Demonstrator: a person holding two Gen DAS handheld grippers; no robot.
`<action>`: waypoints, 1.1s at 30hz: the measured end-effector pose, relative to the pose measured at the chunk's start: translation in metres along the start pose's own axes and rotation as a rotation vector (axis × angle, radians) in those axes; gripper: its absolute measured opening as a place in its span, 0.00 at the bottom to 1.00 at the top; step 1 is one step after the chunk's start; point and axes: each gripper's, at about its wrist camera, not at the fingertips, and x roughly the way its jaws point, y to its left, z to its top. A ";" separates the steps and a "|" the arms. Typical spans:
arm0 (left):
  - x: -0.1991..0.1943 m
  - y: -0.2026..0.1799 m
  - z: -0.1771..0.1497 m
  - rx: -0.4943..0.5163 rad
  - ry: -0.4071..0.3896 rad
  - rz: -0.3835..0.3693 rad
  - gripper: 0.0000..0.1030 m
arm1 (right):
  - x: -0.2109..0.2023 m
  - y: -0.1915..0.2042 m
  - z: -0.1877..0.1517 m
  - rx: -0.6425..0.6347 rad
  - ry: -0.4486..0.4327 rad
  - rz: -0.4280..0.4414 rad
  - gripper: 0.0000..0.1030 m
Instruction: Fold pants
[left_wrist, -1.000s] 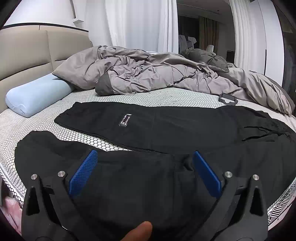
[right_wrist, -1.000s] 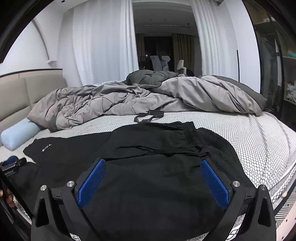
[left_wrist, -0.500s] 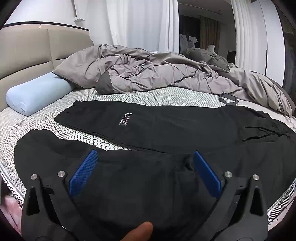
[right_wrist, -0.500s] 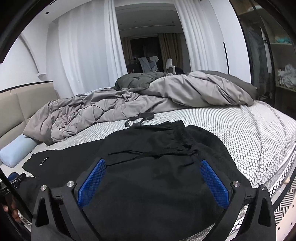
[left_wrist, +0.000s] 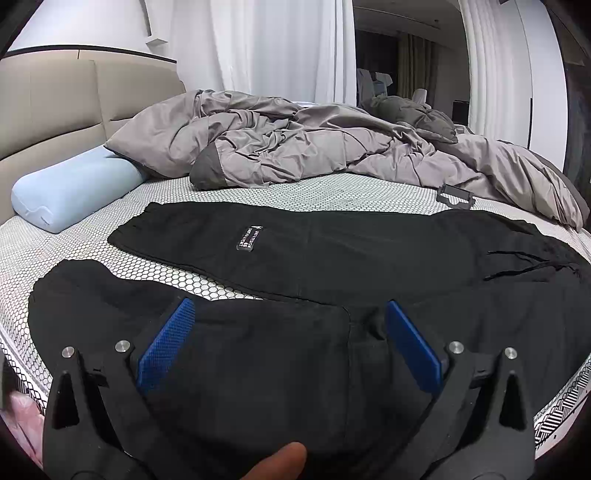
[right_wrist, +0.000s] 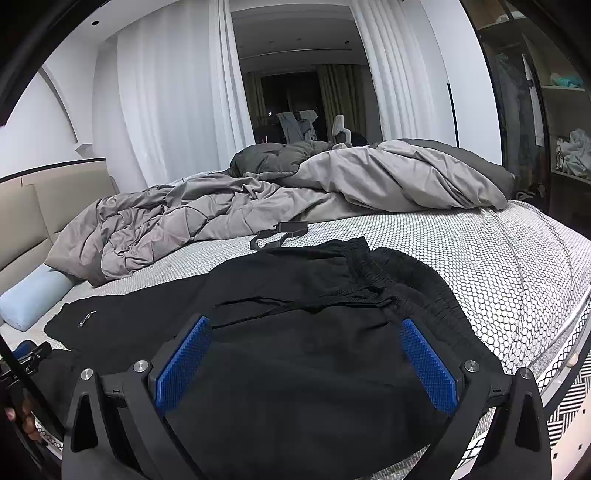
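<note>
Black pants (left_wrist: 332, 254) lie unfolded and flat across the bed (left_wrist: 66, 251), legs spread apart, small white-lettered label on the far leg, drawstring loose at the elastic waistband.

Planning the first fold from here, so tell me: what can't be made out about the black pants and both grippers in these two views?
- Left wrist view: small label on the black pants; print too small to read.
- Same view: near leg's hem, hidden behind the open left gripper.
- Right wrist view: near pants edge under the open right gripper, covered by its frame.
- Both views: whether fingertips touch cloth; black on black.
</note>
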 end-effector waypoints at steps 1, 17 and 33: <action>0.000 -0.001 0.000 0.000 0.000 0.002 0.99 | 0.000 0.000 0.000 0.000 0.000 0.002 1.00; 0.000 -0.001 0.000 0.002 0.000 0.002 0.99 | 0.001 0.003 -0.003 0.007 0.006 0.006 1.00; 0.000 -0.001 0.000 0.002 0.001 0.001 0.99 | 0.002 0.004 -0.003 0.008 0.008 0.013 1.00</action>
